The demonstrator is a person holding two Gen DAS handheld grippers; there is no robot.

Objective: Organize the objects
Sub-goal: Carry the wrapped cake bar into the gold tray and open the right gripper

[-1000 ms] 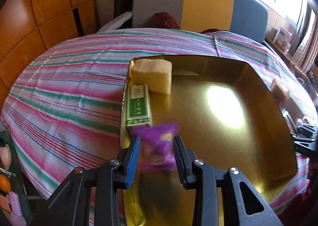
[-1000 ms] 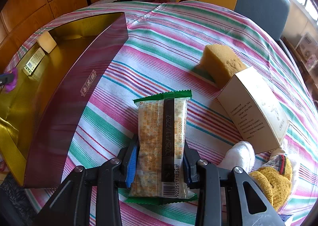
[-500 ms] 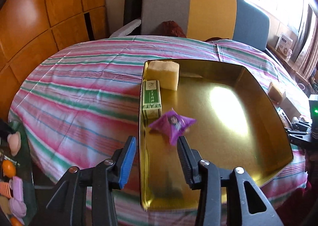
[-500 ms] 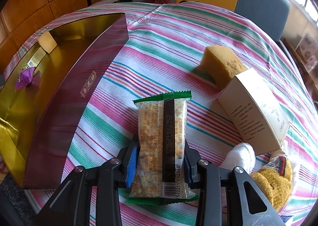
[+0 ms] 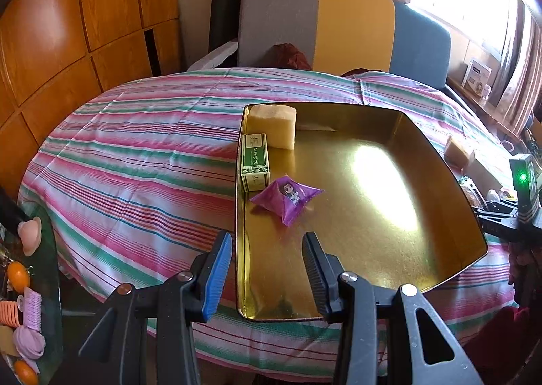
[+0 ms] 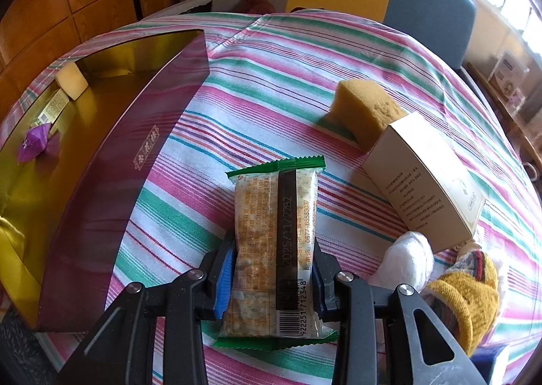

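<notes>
A gold-lined box (image 5: 440,182) with maroon outer walls (image 6: 111,182) sits on the striped table. Inside lie a purple candy packet (image 5: 286,197), a green carton (image 5: 254,161) and a pale yellow sponge block (image 5: 272,124). My left gripper (image 5: 267,261) is open and empty, pulled back above the box's near edge. My right gripper (image 6: 272,270) is shut on a green-edged cracker packet (image 6: 276,232), to the right of the box.
A yellow sponge (image 6: 367,110), a beige carton (image 6: 423,182), a white wrapped lump (image 6: 406,263) and a yellow knitted item (image 6: 464,293) lie right of the cracker packet. Chairs (image 5: 318,26) stand behind the table. A side surface with small toys (image 5: 23,283) is at lower left.
My left gripper opened, let the purple candy packet drop into the box beside the green carton, and drew back and up. The right gripper stayed shut on the cracker packet.
</notes>
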